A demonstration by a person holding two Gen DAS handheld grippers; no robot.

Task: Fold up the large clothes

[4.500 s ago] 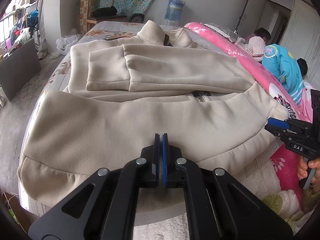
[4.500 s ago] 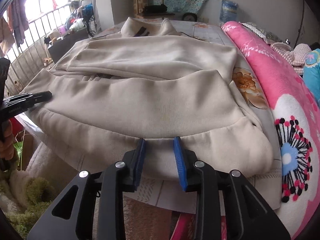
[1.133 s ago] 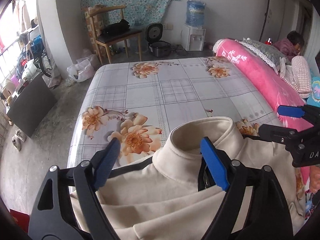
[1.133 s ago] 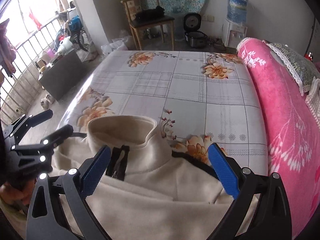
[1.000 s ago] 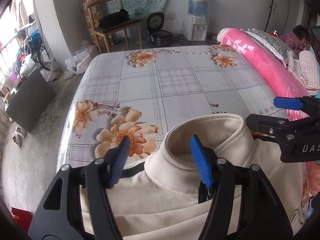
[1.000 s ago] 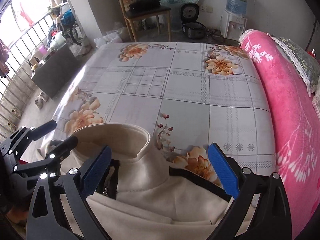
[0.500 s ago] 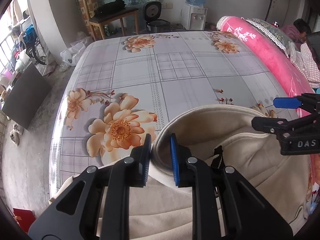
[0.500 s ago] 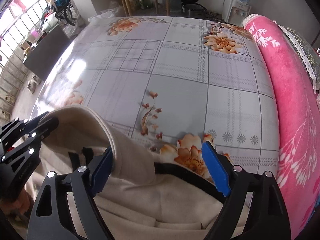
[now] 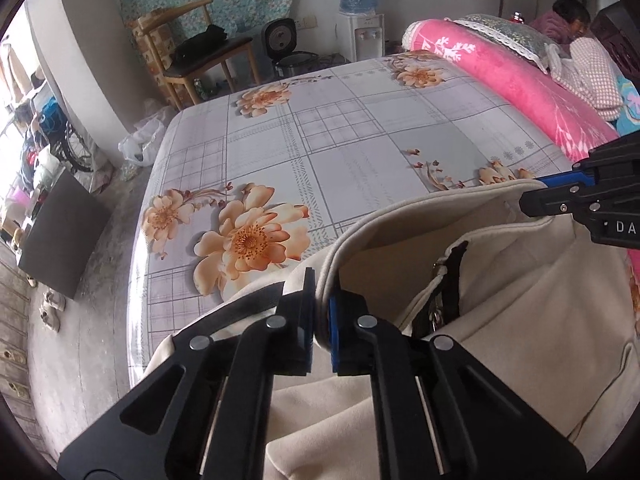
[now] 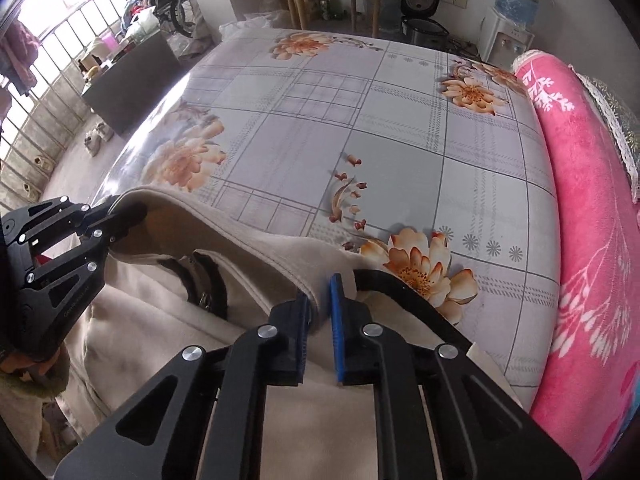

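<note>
Plainly, the bed (image 9: pixel 360 152) with its flowered sheet lay bare on its far side, and the cream jacket (image 9: pixel 520 340) was bunched at the near edge. Its stand-up collar (image 10: pixel 248 236) was stretched between two grips: the left gripper (image 9: pixel 321 304) clenched on the collar's left end, the right gripper (image 10: pixel 318 304) pinching its right end. I judged the top-down fold was in hand; next, both should draw the collar toward the near hem together, level and taut.

A lived-in home bedroom: a bed (image 9: pixel 360 148) under a flowered sheet, a pink blanket (image 10: pixel 592 216), a wooden chair (image 9: pixel 200 52), a rice cooker (image 10: pixel 424 20) and a water dispenser (image 9: pixel 360 28).
</note>
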